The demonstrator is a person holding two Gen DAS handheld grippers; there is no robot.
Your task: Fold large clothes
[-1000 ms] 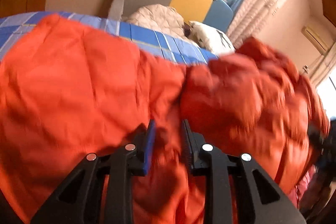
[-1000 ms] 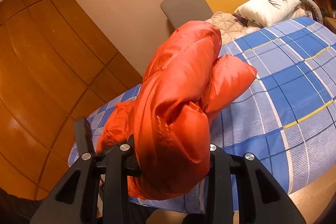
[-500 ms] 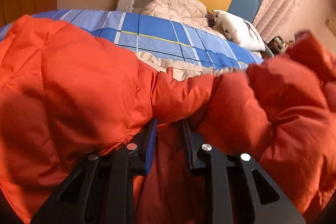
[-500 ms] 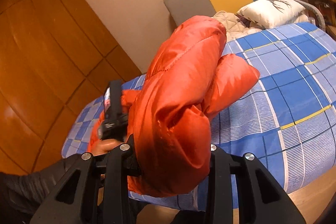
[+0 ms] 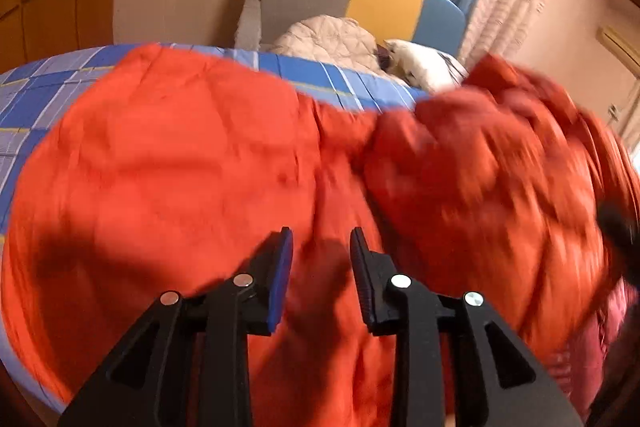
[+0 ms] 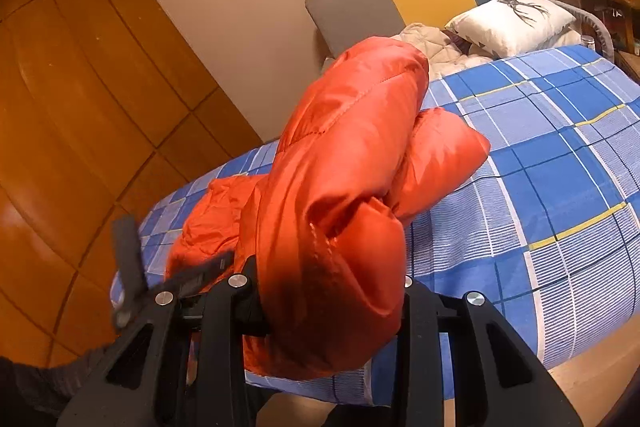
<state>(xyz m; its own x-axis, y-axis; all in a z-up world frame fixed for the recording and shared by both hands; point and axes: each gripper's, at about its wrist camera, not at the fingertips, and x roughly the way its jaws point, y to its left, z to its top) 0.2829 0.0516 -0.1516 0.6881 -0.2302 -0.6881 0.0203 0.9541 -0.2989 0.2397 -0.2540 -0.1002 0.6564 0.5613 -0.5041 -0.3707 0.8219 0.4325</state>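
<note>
Mid-fold: puffy orange down jacket sprawled on blue plaid bed. Right hand-held gripper clamping a bunched sleeve; left hand-held gripper opening, fabric loose between. Next: lay sleeve across, probably.

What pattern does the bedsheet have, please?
The bedsheet is a blue check with white stripes and thin yellow lines, clearest in the right wrist view.

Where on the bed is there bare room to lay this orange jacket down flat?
The widest bare patch is the blue plaid bedspread right of the orange jacket, running from the bed's near edge up toward the white pillow. The head end is crowded by that pillow and the beige quilt. The wardrobe-side corner is covered by jacket fabric.
</note>
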